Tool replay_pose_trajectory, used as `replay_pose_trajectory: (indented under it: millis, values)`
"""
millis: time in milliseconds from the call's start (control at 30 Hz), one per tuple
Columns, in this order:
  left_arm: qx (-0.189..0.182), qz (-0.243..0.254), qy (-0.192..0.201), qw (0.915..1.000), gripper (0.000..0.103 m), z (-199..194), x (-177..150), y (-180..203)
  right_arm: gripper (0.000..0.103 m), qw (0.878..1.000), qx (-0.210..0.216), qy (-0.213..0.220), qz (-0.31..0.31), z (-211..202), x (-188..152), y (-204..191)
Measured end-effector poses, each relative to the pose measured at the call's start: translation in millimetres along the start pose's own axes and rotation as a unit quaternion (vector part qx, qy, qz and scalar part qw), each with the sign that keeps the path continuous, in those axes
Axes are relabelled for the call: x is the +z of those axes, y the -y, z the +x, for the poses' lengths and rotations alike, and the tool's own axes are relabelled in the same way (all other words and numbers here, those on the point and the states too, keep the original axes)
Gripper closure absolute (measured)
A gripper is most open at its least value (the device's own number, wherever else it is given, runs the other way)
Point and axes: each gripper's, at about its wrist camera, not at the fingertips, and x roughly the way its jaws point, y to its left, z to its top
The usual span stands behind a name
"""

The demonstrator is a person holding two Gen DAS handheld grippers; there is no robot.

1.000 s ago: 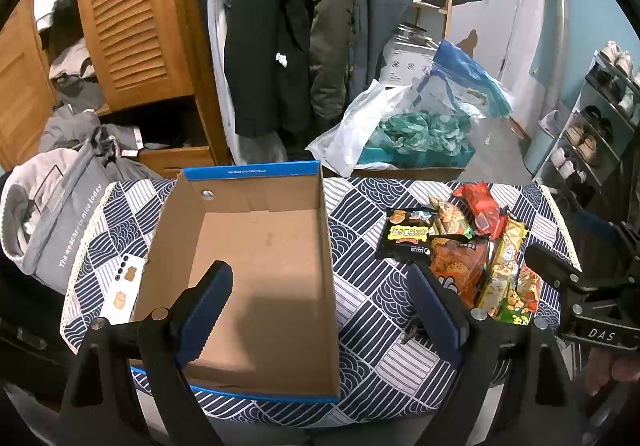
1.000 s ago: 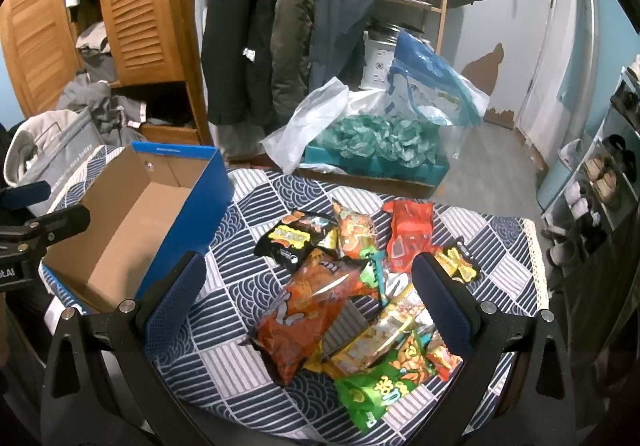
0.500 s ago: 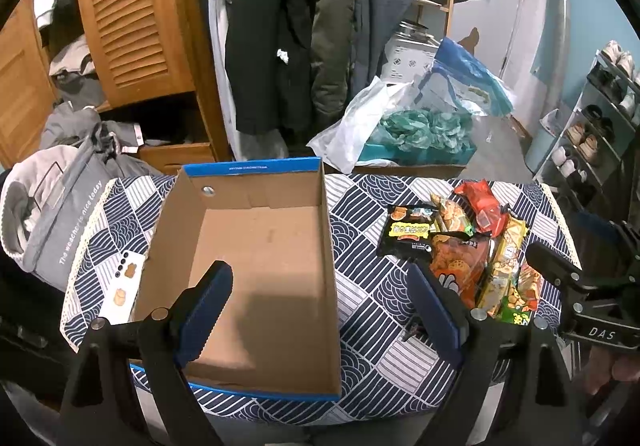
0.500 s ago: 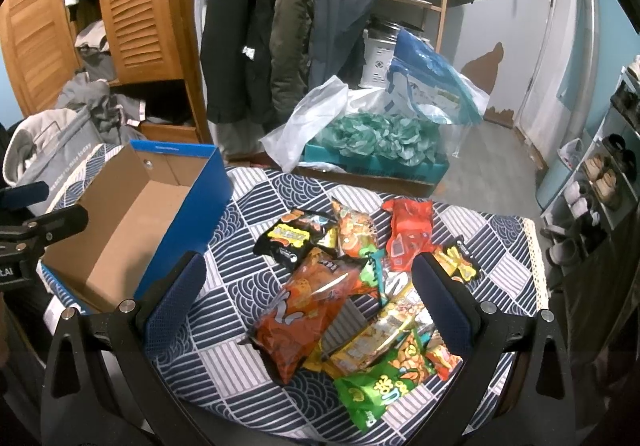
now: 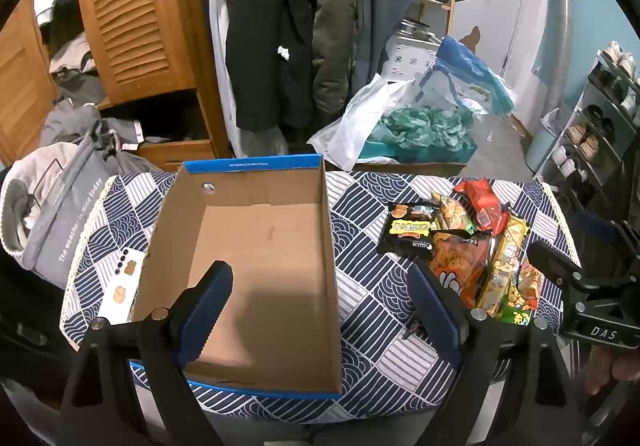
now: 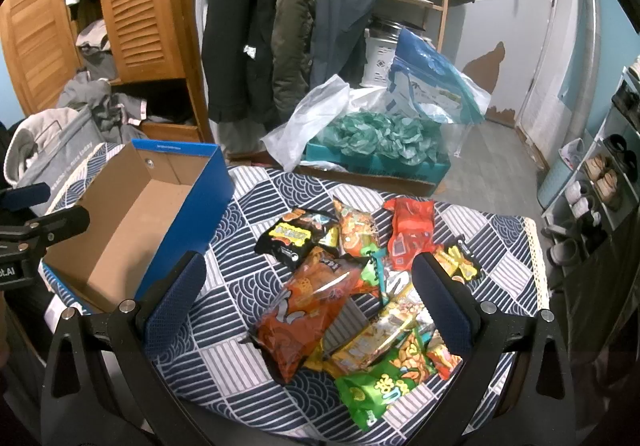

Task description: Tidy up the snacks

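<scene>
Cluttered closet corner behind; bench [image 6: 248,198] under patterned blue-white cloth. Cardboard box [image 5: 256,246] sits left, empty. Snack packets heaped right, none boxed yet.

My right hand-held gripper [image 6: 308,306] hovers spread wide over large orange bag [image 6: 312,306], holding nothing. Left hand-held gripper [image 5: 320,302] equally wide, empty, above box's near right wall.

I'd take orange bag first (it's on top, crinkly, likely slippery): pinch across narrow width, lift clear of neighbours, lay flat at box's far end.
</scene>
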Motion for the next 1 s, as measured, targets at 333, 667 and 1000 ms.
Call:
replay_pose_trajectory:
  millis: [333,667,1000]
  values:
    - [0.0,-0.001,-0.002,1.0,0.013,1.2,-1.1,-0.6,0.002,1.0,0.001,-0.001,0.001,0.0,1.1,1.3]
    - [-0.003,-0.002,-0.005,1.0,0.013,1.0,-3.4,1.5,0.002,1.0,0.0,-0.001,0.0,0.0,0.3,1.6]
    - [-0.007,-0.005,-0.013,0.9999,0.013,2.3,-6.0,6.7,0.002,1.0,0.001,-0.001,0.001,-0.1,-0.5,2.5]
